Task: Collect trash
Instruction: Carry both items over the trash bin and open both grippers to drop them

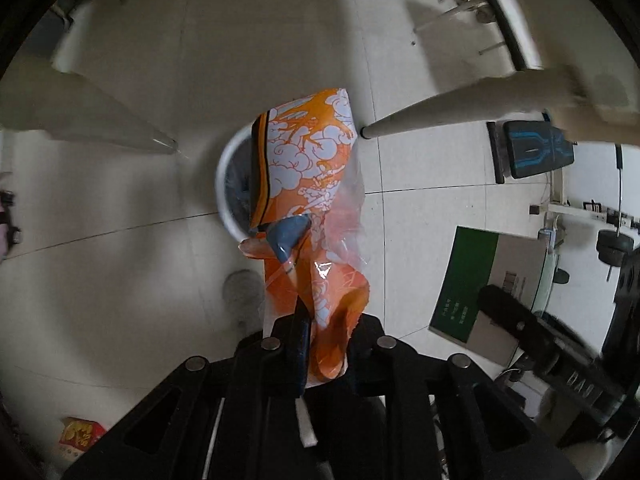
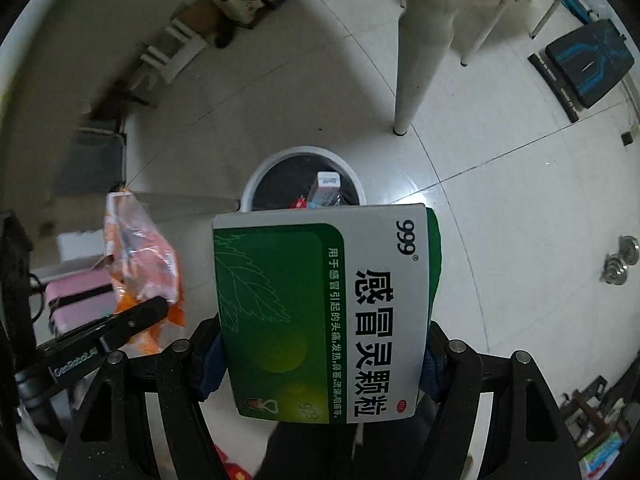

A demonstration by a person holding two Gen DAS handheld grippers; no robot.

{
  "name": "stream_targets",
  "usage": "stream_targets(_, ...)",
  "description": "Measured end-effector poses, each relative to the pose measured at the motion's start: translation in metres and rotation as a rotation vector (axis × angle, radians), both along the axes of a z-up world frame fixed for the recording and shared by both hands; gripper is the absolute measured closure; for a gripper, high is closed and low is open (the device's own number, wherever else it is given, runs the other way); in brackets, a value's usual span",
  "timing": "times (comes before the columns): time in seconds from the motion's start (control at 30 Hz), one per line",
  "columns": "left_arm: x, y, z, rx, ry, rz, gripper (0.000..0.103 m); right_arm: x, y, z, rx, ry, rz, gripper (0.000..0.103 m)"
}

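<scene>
Left tongs [image 1: 320, 344] pinch an orange snack wrapper [image 1: 308, 176], right tongs [image 2: 320, 360] clamp a green-white medicine box [image 2: 324, 312], both above white bin [image 2: 256, 184].

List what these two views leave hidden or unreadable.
- Bin contents: left wrist view, orange wrapper covers them.
- Bin's near rim: right wrist view, behind the green box.
- Small print on the carton in the bin: too small.
</scene>
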State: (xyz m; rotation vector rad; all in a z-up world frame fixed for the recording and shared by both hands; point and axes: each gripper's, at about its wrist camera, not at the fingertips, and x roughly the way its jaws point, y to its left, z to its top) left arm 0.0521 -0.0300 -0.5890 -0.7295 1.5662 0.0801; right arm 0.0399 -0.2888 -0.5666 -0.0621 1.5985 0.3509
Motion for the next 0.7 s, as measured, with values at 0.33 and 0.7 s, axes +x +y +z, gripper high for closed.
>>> stream_targets(0.33,0.055,0.01,-0.106,0.09,0.049,-0.008,0.031,0.04,0.014,-0.185,0.026,0.088,-0.021,0.026)
stream_targets(0.7,0.001,0.03,-0.099,0.256,0.052,0.051,0.003,0.06,0.049,-0.218,-0.03,0.062,0.084,0.003)
